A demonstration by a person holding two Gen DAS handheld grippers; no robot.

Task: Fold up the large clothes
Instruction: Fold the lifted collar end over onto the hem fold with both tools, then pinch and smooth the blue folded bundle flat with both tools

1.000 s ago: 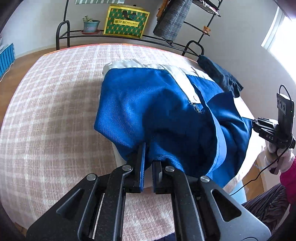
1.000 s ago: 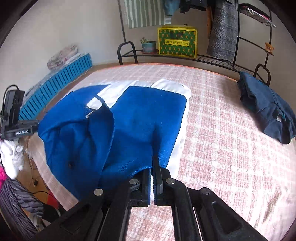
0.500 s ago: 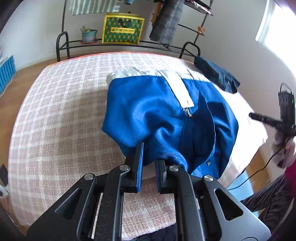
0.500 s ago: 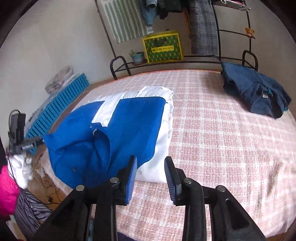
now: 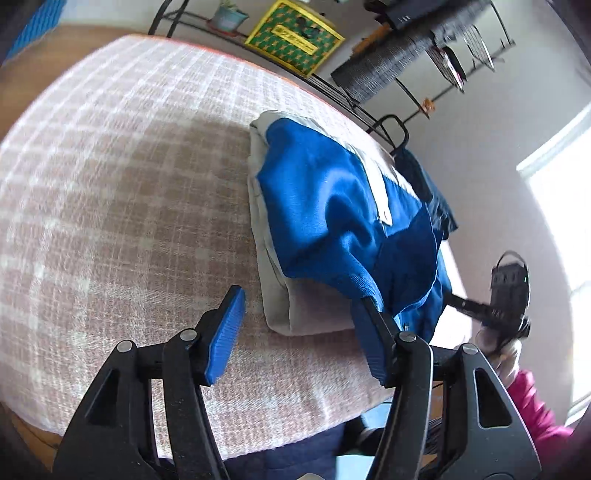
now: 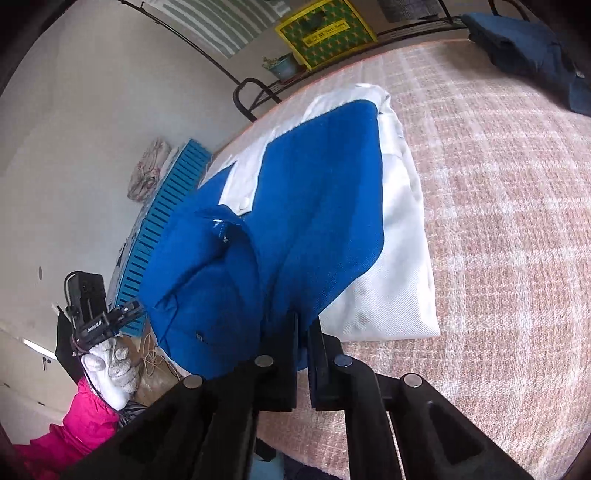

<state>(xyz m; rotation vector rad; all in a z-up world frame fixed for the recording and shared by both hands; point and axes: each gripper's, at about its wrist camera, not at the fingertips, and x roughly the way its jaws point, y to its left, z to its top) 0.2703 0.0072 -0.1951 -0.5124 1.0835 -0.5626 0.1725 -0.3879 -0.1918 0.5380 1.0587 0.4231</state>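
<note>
We see the bed (image 5: 110,192), covered in a pink and white checked spread, filling the left half of the left wrist view, and its near edge curves along the bottom of the frame just beyond our claws. In the right wrist view the same spread (image 6: 517,221) lies bare across the whole right side, up to the dark blue garment (image 6: 524,48) at the upper right. A black metal rack (image 5: 391,125) lines the far edge of the bed, with a yellow and green box (image 5: 295,37) and a small potted plant (image 5: 229,14) on its low shelf.

Our left claw (image 5: 299,332) is tilted, with its blue-padded jaws spread wide and nothing between them; the right-hand finger (image 5: 373,343) sits at the hem of the blue and white jacket (image 5: 325,206), though we cannot tell whether it touches. Our right claw (image 6: 303,354) stands at the lower middle of its frame, its fingers drawn close on a blue fold of the jacket (image 6: 314,206).

The jacket lies folded near the bed's near edge, blue panel over white, with the white part flat on the spread. Its loose blue collar side hangs out towards the lower left of the right wrist view, past the bed's edge. There the left hand, in a white glove (image 6: 110,365) with a pink sleeve (image 6: 77,424), grips the left claw's handle.
</note>
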